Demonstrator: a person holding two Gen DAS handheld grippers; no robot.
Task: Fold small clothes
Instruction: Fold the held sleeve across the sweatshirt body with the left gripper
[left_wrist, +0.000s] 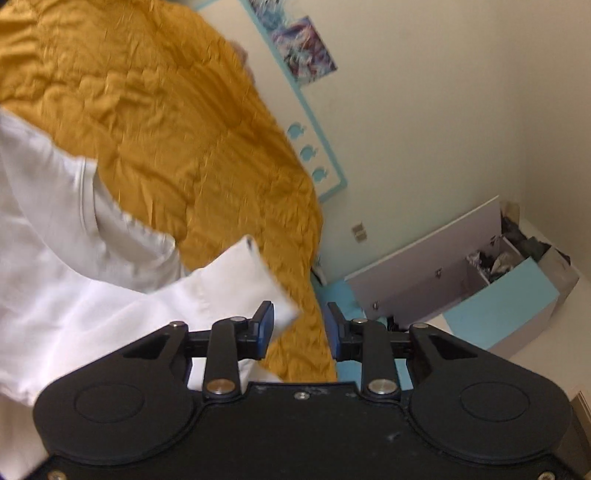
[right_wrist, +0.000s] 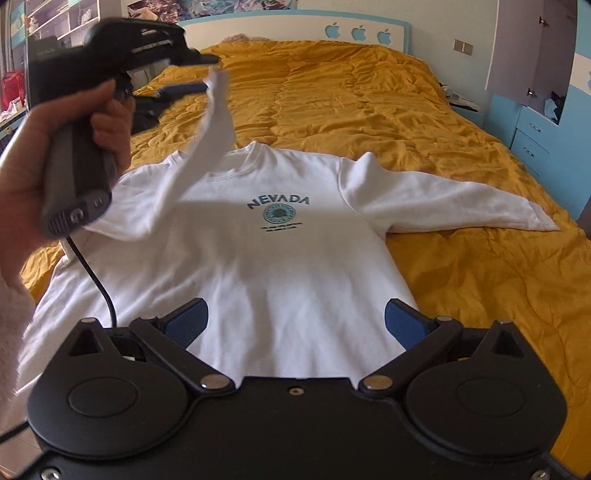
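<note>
Hovering the right gripper (right_wrist: 295, 317) over the hem of the white sweatshirt (right_wrist: 295, 258), fingers spread wide, gripping nothing. Leaving the sweatshirt lying flat, print up, on the yellow quilt (right_wrist: 369, 92), one sleeve (right_wrist: 443, 199) stretched out sideways. Holding the left gripper (left_wrist: 300, 314) high in a hand (right_wrist: 48, 155), fingers standing partly apart, the other sleeve (right_wrist: 214, 122) hanging in the air with its cuff against one pad, probably not pinched, though blurring there.
</note>
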